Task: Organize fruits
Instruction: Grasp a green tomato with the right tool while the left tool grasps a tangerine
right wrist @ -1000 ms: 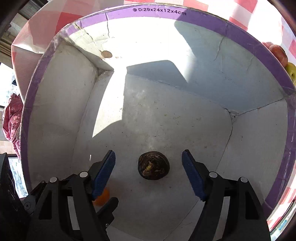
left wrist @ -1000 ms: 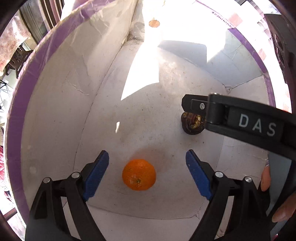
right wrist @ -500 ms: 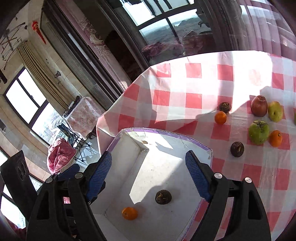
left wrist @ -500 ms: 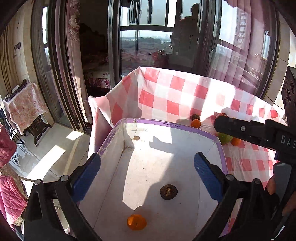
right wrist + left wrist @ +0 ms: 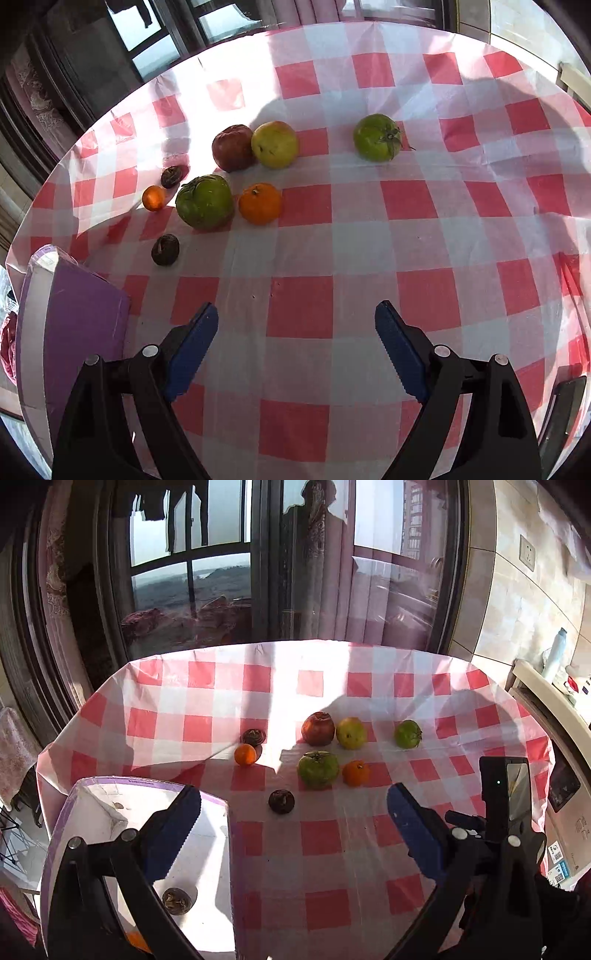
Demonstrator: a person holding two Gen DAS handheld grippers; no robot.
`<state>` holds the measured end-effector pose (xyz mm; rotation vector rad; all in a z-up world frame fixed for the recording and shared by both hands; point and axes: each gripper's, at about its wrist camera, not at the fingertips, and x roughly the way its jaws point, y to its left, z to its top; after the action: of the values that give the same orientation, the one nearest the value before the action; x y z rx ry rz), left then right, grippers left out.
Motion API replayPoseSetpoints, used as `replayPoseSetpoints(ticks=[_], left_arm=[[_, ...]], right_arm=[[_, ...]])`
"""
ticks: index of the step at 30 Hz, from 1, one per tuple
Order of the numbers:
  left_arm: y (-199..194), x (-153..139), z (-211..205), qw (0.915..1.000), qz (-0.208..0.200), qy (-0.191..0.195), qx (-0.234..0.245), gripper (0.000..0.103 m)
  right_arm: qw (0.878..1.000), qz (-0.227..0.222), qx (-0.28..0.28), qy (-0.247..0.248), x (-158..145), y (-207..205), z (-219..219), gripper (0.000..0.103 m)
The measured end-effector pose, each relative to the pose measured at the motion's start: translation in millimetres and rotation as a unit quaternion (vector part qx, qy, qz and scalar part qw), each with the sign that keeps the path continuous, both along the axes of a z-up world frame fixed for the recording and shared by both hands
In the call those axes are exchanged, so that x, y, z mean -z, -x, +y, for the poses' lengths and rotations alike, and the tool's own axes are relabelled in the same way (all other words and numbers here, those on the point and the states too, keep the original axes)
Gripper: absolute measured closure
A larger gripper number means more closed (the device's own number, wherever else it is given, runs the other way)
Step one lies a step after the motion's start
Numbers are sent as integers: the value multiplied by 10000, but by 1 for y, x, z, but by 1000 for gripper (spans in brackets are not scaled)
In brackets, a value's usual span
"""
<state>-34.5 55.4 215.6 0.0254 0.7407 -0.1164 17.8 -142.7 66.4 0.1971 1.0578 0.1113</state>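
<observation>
A white box with a purple rim (image 5: 147,782) stands at the table's left; it holds a dark brown fruit (image 5: 176,901) and an orange (image 5: 137,940), partly hidden by my finger. On the checked cloth lie a red apple (image 5: 232,147), a yellow apple (image 5: 274,144), two green tomatoes (image 5: 204,201) (image 5: 376,137), two oranges (image 5: 259,203) (image 5: 153,198) and two dark fruits (image 5: 165,249) (image 5: 172,176). My left gripper (image 5: 293,825) is open and empty, above the box's right edge. My right gripper (image 5: 296,345) is open and empty above bare cloth, nearer than the fruits.
The round table's edge curves along the far and right sides. Dark window frames and curtains (image 5: 258,561) stand behind it. A tiled wall and a counter with a bottle (image 5: 552,657) are at the right. The box's purple outer wall (image 5: 81,321) shows in the right wrist view.
Both grippers have risen out of the box, leaving the orange and the dark fruit inside, and swung right toward the fruits on the cloth. Both stay open.
</observation>
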Motion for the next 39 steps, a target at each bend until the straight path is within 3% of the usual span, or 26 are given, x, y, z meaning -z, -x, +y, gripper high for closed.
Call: replayPoseSetpoints(ticks=[5, 10, 14, 18, 22, 29, 35, 39], left_arm=[[-25, 58, -45, 9946, 964, -258, 295, 2], [-45, 115, -56, 9858, 1660, -200, -147, 2], [-61, 151, -67, 9810, 1900, -174, -365, 2], [-84, 169, -83, 9828, 1774, -285, -421, 4], [-112, 182, -99, 9844, 1711, -206, -346, 18], [-148, 190, -108, 9877, 1459, -248, -501, 22], [-171, 190, -114, 9906, 1234, -267, -531, 31], [-177, 190, -118, 9921, 1078, -279, -574, 43]], right_arm=[[9984, 212, 312, 430, 35, -22, -57, 18], [9966, 86, 70, 818, 53, -47, -71, 18], [9957, -170, -231, 885, 61, -72, -71, 17], [9941, -385, -505, 875, 62, -100, -67, 17], [9930, -544, -630, 839, 63, -129, -69, 16], [9928, -629, -692, 755, 63, -174, -72, 17], [9930, -748, -560, 717, 61, -186, -77, 30], [9923, -802, -621, 709, 60, -181, -80, 34]])
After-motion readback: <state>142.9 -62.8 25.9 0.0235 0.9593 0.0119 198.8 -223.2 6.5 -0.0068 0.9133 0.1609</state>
